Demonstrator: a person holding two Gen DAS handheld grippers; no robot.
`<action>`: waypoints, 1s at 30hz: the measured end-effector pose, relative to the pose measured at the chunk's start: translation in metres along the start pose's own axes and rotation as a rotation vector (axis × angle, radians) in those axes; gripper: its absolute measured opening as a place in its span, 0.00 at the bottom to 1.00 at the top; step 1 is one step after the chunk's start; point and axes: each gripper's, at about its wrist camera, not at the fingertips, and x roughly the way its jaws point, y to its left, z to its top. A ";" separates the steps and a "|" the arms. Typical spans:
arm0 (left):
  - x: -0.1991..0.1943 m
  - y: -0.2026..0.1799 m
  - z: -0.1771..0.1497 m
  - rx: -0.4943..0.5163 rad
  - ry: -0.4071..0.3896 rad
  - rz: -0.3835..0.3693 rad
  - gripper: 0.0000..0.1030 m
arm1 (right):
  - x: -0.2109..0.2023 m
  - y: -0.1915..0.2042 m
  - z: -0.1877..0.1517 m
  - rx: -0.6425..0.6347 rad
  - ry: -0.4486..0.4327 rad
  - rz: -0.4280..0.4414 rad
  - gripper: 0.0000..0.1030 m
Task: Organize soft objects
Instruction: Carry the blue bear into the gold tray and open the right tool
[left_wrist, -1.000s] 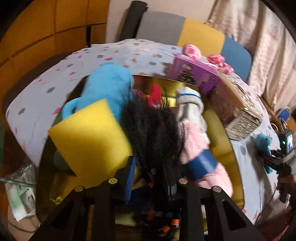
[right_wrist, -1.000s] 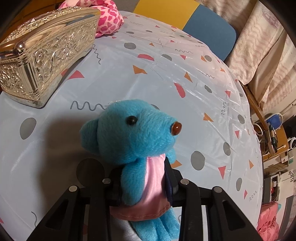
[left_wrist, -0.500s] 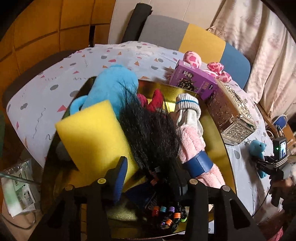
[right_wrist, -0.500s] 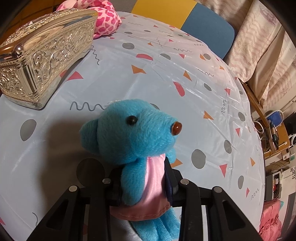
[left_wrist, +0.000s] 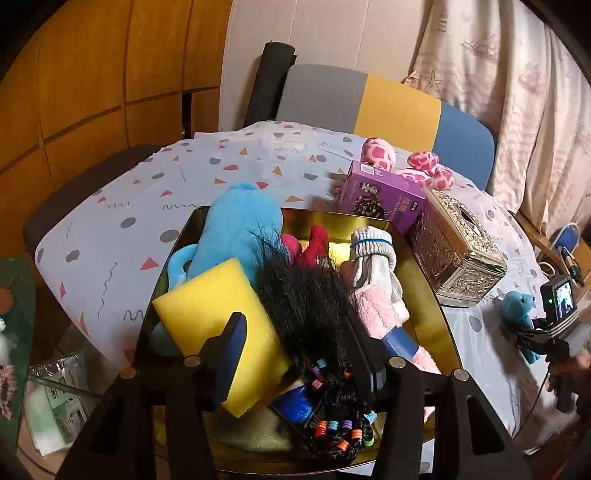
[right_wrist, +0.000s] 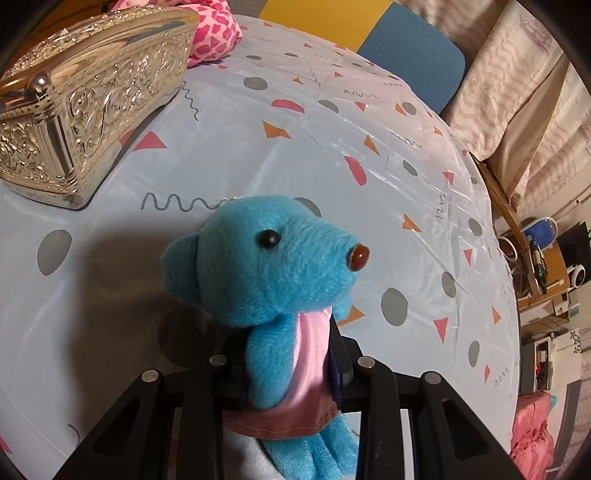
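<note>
Here, the left claw hangs over a shiny gold rectangular tray on the desk, whose cloth is pale with coloured triangles, grey dots and squiggles. Its jaws are opening; a tuft of long black hair with coloured beads lies between them, and the pads do not press on it. Packed in the tray are a yellow foam sponge block, a large light-blue plush toy, a red plush piece, a grey-white knitted sock with a blue stripe and a fluffy pink sock with a blue band.

The right claw is clamped tight on the pink-dressed body of a small blue plush bear, held upright just above the desk, well to the right of the tray. Beside the tray stand an ornate silver metal tissue box and a purple cardboard box, with a pink spotted plush toy behind them.
</note>
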 end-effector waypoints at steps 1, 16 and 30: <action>-0.002 0.000 0.000 0.003 -0.003 -0.001 0.53 | 0.000 0.000 0.000 0.010 0.007 0.000 0.30; -0.007 0.001 -0.005 0.016 -0.020 0.000 0.58 | -0.042 0.009 -0.023 0.165 0.077 0.215 0.28; -0.008 0.013 -0.011 -0.010 -0.024 0.017 0.61 | -0.090 0.059 -0.042 0.161 0.044 0.398 0.28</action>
